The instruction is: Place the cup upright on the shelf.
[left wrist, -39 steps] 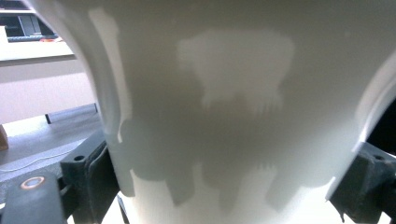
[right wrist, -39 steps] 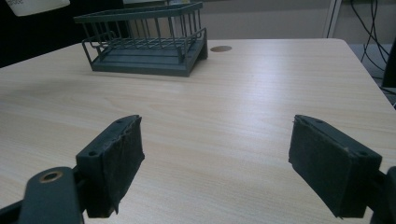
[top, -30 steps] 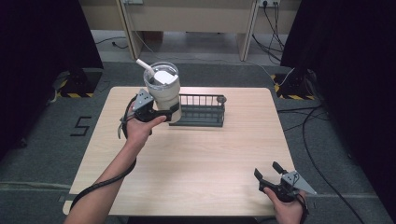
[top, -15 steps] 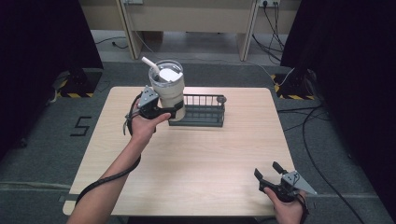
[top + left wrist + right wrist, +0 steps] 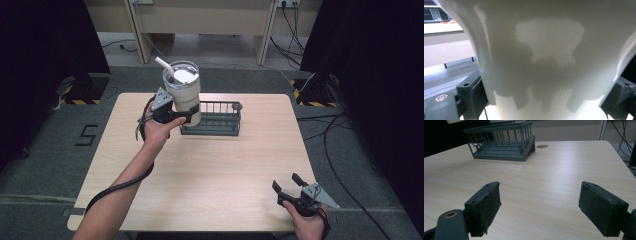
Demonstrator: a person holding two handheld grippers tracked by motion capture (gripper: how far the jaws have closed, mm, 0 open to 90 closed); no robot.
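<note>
1. Where the tumbler (image 5: 183, 92) is seen in the high view, just left of the frame's centre and toward the top, it is held upright off the worktop (image 5: 210, 170), its long axis vertical, a straw (image 5: 164, 66) leaning toward the upper left.
2. It is pinched at its lower body by the left gripper (image 5: 186, 116), whose jaws are pressed on either side of the pale wall (image 5: 549, 62) in the left gripper view.
3. Directly right of the tumbler and partly behind it lies the wire basket (image 5: 216, 120); a short move rightward and down is judged to be what remains.
4. The right gripper (image 5: 287, 184) is held spread and empty at the lower right, well apart.
</note>
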